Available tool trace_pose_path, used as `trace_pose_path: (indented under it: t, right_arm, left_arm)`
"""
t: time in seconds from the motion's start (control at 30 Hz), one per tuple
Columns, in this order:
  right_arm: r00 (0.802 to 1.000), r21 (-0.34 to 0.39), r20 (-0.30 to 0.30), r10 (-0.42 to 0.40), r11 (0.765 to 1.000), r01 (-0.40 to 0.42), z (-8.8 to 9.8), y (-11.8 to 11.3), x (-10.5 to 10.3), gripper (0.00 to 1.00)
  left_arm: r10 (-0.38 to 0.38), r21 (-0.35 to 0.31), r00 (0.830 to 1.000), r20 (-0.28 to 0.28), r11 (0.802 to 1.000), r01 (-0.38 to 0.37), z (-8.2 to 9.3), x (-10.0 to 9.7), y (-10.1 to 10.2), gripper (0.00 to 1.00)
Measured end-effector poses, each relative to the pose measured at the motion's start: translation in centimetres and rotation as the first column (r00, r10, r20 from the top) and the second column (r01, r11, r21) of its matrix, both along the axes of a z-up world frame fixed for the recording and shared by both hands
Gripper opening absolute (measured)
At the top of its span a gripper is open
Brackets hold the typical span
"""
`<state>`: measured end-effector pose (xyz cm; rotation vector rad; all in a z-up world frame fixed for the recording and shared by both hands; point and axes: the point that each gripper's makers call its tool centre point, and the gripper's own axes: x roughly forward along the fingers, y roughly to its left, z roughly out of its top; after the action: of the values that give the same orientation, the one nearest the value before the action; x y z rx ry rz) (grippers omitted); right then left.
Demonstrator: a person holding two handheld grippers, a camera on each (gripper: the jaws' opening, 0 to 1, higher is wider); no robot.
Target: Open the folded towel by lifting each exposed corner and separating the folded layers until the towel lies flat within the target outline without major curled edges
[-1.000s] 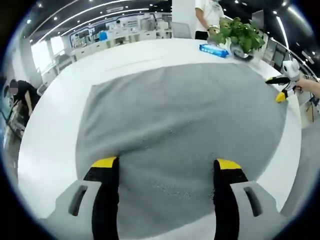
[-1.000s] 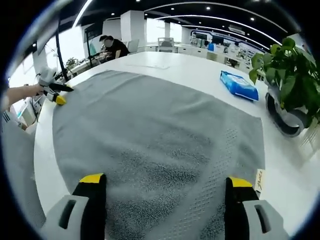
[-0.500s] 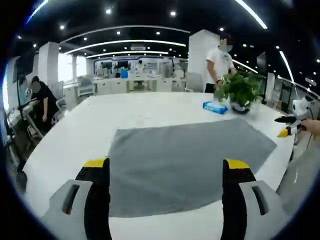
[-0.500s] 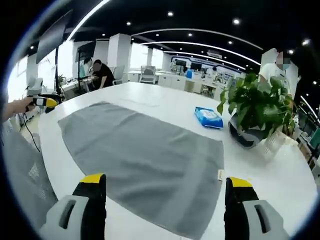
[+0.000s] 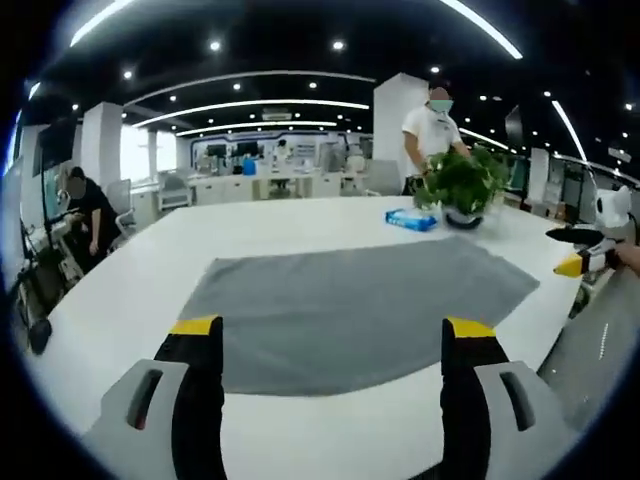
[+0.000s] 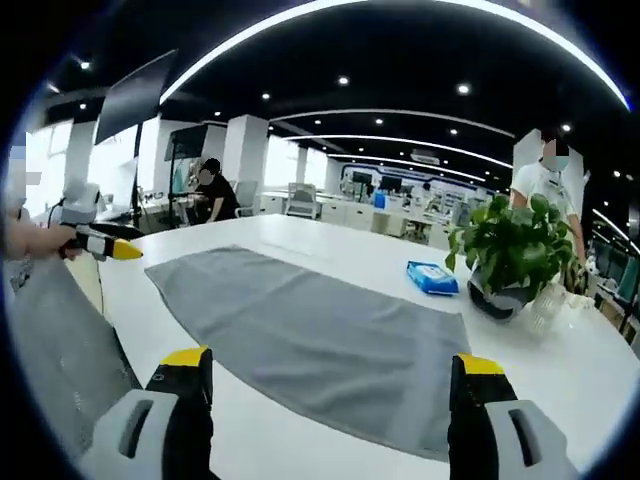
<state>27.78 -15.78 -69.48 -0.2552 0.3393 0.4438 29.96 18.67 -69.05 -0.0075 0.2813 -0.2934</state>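
Both grippers, left gripper (image 5: 330, 330) and right gripper (image 6: 330, 362), jaws apart and empty, have been drawn back off the towel (image 5: 350, 305), now spread flat along the table (image 5: 120, 300) edge; unfolding is judged essentially done.

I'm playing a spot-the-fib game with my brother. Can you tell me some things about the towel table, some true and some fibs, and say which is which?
1. The grey towel lies spread out on the white table. True.
2. The left gripper is squeezing a towel corner. False: its jaws stand apart above the table with nothing between them.
3. A blue packet lies beside the potted plant. True.
4. The plant stands on top of the towel. False: it stands on the bare table, past the towel's edge.
5. The right gripper is open and holds nothing. True.
6. The towel is bright red. False: it is grey.
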Motion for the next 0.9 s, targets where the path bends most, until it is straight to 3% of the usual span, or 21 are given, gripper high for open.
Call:
trace_pose_path:
  t: [0.03,0.07,0.1,0.13,0.23,0.33,0.47,0.5,0.57,0.63,0.73,0.9]
  right_arm:
    - [1.000,0.006,0.015,-0.022,1.000,0.022,0.3,-0.5,0.2,1.00]
    - [1.000,0.037,0.017,-0.020,0.999,0.020,0.4,-0.5,0.2,1.00]
    - [1.000,0.074,0.003,-0.020,0.997,0.020,0.3,-0.4,0.1,1.00]
    - [0.999,0.089,-0.018,-0.028,0.996,0.030,-0.1,-0.6,0.1,1.00]
    - [0.999,0.081,-0.029,-0.025,0.996,0.027,-0.4,-0.6,0.0,1.00]
    - [1.000,0.030,-0.015,0.026,0.999,-0.026,-0.5,0.2,-0.2,1.00]
    - [0.998,0.022,-0.029,0.061,0.998,-0.060,-0.8,0.7,-0.4,1.00]
    - [0.997,0.023,-0.035,0.062,0.998,-0.062,-0.9,0.8,-0.5,1.00]
    - [0.998,0.033,-0.042,0.054,0.998,-0.053,-0.9,0.7,-0.4,1.00]
    - [0.998,0.050,-0.036,0.045,0.998,-0.043,-0.7,0.5,-0.4,1.00]
    - [0.999,0.066,-0.033,0.030,0.997,-0.028,-0.5,0.3,-0.3,1.00]
    - [0.998,0.058,-0.058,0.022,0.998,-0.019,-0.9,0.0,-0.3,1.00]
  left_arm:
    - [-0.003,-0.025,1.000,-0.007,1.000,0.003,-0.4,-0.3,-0.9,0.91]
    - [-0.039,0.006,0.999,-0.013,0.999,0.039,-0.8,-0.5,-1.5,0.92]
    - [-0.045,0.033,0.997,-0.061,0.998,0.047,-1.4,-0.8,-1.2,0.91]
    - [-0.036,0.038,0.998,-0.048,0.999,0.038,-1.0,-0.6,-1.1,0.91]
    - [-0.075,-0.015,0.997,0.006,0.997,0.075,-0.3,-0.6,-2.0,0.95]
    - [-0.096,0.020,0.994,-0.043,0.995,0.097,-1.3,-0.8,-2.1,0.94]
    - [-0.114,0.008,0.992,-0.062,0.993,0.115,-1.5,-1.0,-2.5,0.94]
    - [-0.122,0.018,0.991,-0.060,0.992,0.123,-1.5,-1.0,-2.7,0.94]
    - [-0.152,0.115,0.987,-0.051,0.981,0.157,-1.6,-1.0,-2.9,0.94]
    - [-0.185,0.166,0.980,-0.070,0.967,0.195,-2.1,-1.3,-3.4,0.93]
    - [-0.219,0.187,0.974,-0.066,0.956,0.228,-2.0,-1.4,-4.1,0.93]
    - [-0.201,0.146,0.977,-0.076,0.967,0.210,-2.2,-1.3,-3.7,0.93]
